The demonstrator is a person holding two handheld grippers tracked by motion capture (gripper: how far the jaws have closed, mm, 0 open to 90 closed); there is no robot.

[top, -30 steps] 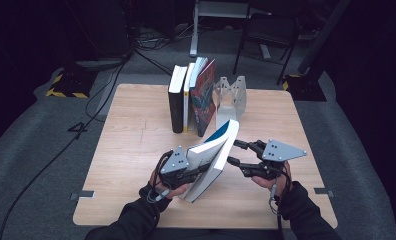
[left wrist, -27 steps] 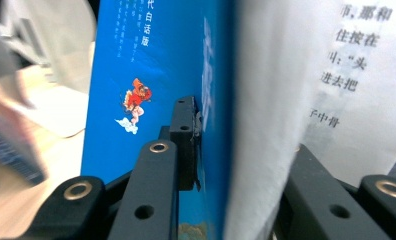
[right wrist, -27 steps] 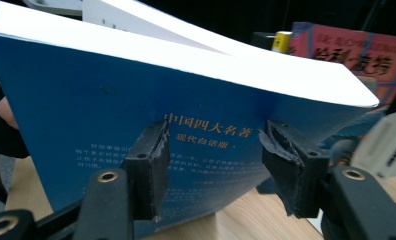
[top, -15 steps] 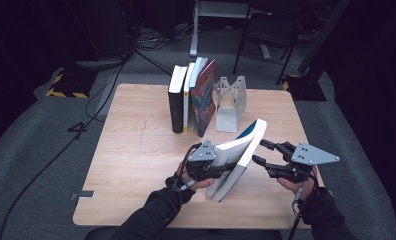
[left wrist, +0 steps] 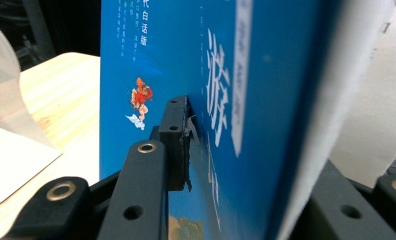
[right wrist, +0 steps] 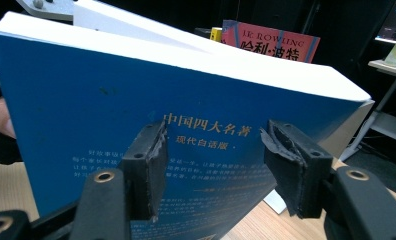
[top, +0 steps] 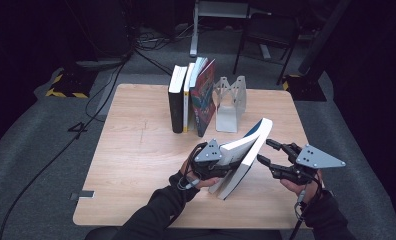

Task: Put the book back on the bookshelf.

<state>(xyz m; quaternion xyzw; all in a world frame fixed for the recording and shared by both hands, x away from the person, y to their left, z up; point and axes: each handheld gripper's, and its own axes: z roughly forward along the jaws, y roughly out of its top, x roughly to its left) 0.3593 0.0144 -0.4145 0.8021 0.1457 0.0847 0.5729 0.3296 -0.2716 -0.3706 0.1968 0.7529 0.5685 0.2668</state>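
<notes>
I hold the blue book (top: 243, 157) tilted between the jaws of my left gripper (top: 221, 167), which have just been opening, while my right gripper (top: 266, 152) waits beside it with parted jaws, to steady its cover.

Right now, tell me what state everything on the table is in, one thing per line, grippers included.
Blue book: tilted, lower edge on the table, between the left gripper's jaws.
Left gripper: jaws around the blue book, just been opening.
Right gripper: open, jaws facing the book's cover, nothing between them.
Row of books: upright, the red one leaning on the others.
Bookend: upright, apart from the row.
Table: bare wood at the near left.
</notes>
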